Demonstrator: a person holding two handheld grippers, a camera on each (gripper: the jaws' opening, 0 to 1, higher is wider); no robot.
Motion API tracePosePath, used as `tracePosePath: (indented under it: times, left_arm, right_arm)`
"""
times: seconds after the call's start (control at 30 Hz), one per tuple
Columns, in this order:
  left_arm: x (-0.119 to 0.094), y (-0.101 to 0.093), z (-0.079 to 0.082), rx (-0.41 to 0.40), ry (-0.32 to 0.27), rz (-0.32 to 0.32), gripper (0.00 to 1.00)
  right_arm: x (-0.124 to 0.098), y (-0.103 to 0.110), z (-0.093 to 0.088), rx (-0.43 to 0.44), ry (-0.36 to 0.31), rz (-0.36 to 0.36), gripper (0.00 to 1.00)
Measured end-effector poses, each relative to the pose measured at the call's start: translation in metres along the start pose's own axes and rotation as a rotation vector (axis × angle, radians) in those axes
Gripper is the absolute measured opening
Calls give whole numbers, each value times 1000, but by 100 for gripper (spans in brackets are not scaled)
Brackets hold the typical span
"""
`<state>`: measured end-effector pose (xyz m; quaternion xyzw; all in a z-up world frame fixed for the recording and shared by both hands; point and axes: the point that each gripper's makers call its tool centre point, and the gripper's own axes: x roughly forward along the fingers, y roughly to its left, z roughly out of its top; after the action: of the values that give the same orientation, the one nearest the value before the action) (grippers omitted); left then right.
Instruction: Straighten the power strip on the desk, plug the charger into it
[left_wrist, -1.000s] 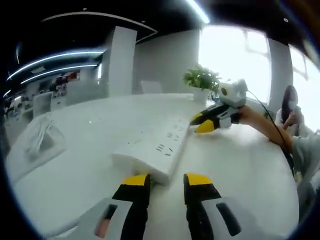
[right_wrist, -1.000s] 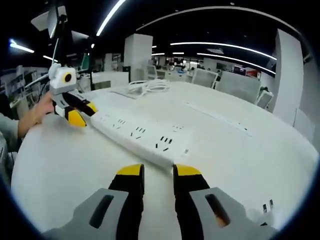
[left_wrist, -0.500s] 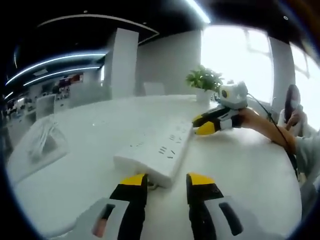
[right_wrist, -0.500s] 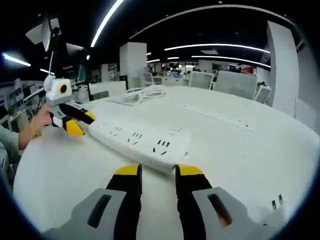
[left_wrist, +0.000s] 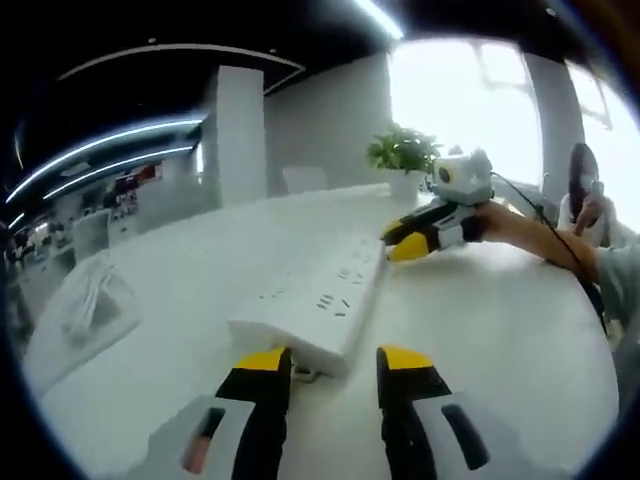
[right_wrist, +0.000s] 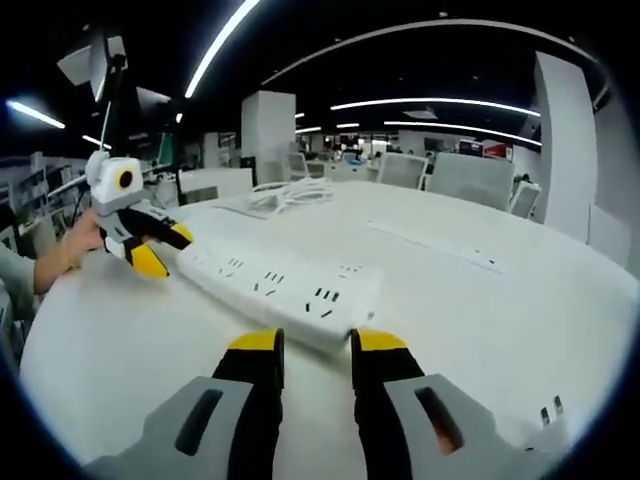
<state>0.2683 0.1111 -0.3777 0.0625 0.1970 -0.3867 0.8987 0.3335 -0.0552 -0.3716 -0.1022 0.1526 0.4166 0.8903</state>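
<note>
A long white power strip (left_wrist: 310, 305) lies on the white desk (left_wrist: 500, 330), running away from my left gripper (left_wrist: 333, 364). The left gripper's yellow-tipped jaws stand open just short of the strip's near end, with nothing between them. At the strip's far end is my right gripper (left_wrist: 400, 243), held by a hand. In the right gripper view the same power strip (right_wrist: 280, 288) lies ahead of my right gripper (right_wrist: 317, 345), which is open and holds nothing. My left gripper (right_wrist: 155, 250) sits at the strip's other end. A coiled white cable (right_wrist: 290, 190) lies farther back on the desk.
A potted plant (left_wrist: 403, 152) stands at the desk's far side, and a seated person (left_wrist: 582, 195) is beyond it. The coiled cable (left_wrist: 90, 300) lies at the left on the desk. Office chairs (right_wrist: 470, 175) and a column (right_wrist: 268, 130) stand behind. A small white object (right_wrist: 545, 415) lies near the desk edge.
Both grippers stay at the strip's two ends. The left jaws have spread slightly. Both views have shifted a little with the hands.
</note>
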Motion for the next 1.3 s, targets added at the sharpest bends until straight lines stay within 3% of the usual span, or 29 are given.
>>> tracePosePath:
  times: [0.2,1.3]
  left_arm:
    - [-1,0,0,8,2,-5,34]
    - [-10,-9,-3,0,31,-68,31]
  right_arm:
    - [-1,-2,0,35,-20,2,23]
    - [-5,5,-2,-21,16,39,23]
